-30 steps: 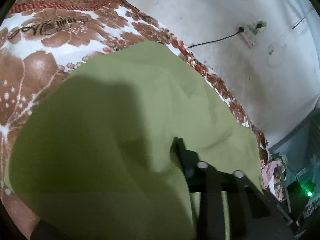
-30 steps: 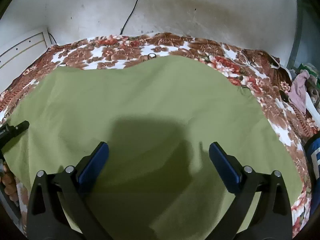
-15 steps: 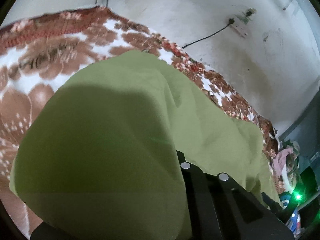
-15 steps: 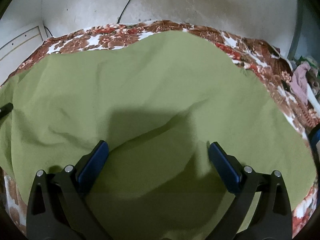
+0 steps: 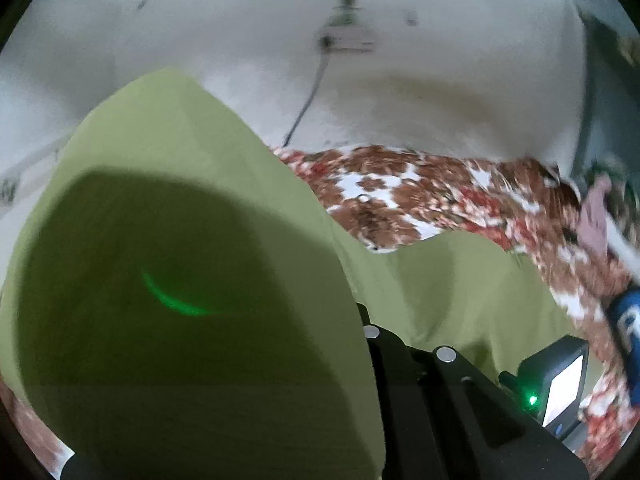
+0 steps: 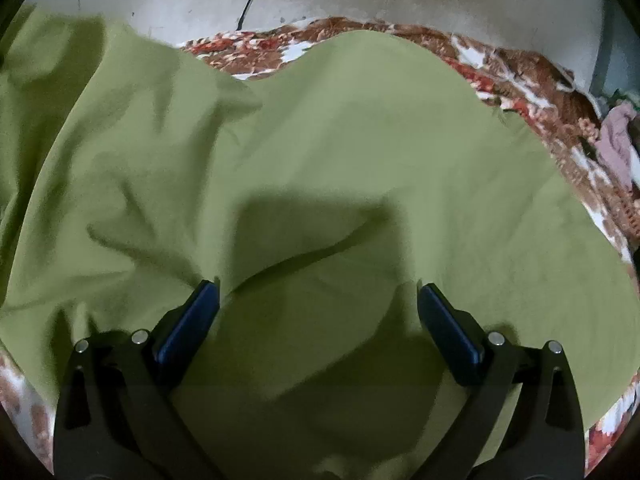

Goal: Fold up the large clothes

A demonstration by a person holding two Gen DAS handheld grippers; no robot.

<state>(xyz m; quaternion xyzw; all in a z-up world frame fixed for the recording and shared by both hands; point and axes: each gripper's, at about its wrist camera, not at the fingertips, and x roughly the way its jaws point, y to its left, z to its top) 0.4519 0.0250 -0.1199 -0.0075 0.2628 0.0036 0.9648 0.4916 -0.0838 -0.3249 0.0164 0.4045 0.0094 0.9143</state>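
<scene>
— Stained white wall (image 5: 440,60) stood behind a floral blanket (image 5: 400,196), and the green cloth (image 6: 360,152) covered most of it.

— And the grippers?

— Right gripper (image 6: 318,304) hovered low over the cloth, fingers spread wide, pinching nothing. Left gripper (image 5: 360,316) was raised, cloth draped up over it; whether its fingers were pressed together, I couldn't tell.
</scene>
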